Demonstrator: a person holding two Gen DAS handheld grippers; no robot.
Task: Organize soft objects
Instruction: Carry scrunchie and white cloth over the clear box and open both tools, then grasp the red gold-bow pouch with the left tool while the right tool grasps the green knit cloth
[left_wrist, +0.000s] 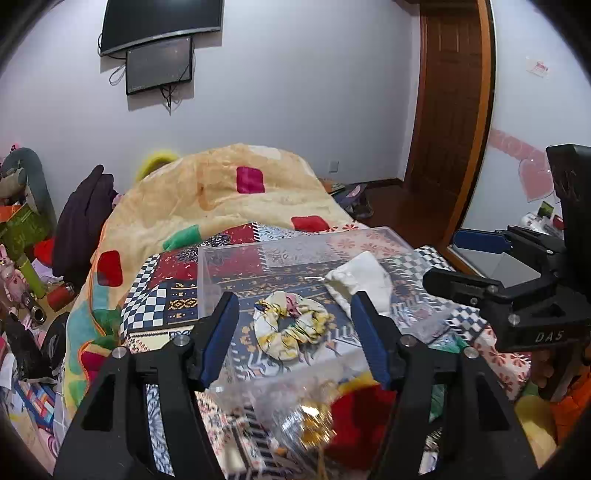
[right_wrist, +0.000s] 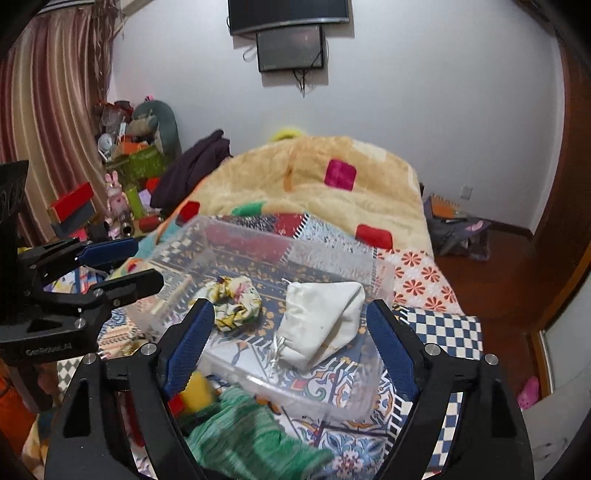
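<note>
Nearest the right wrist camera, a green knitted cloth (right_wrist: 251, 435) is seen lying just before the clear plastic box (right_wrist: 380, 273). The right gripper (right_wrist: 295, 354) is held wide open above the box, with nothing between its fingers. The left gripper (left_wrist: 295, 332) is likewise spread wide and empty. Inside the box, a floral scrunchie (left_wrist: 290, 328) and a white pouch (right_wrist: 321, 325) are found apart. The box is set on the patterned bed (right_wrist: 443, 328); beyond it a yellow blanket (left_wrist: 221, 199) is heaped.
</note>
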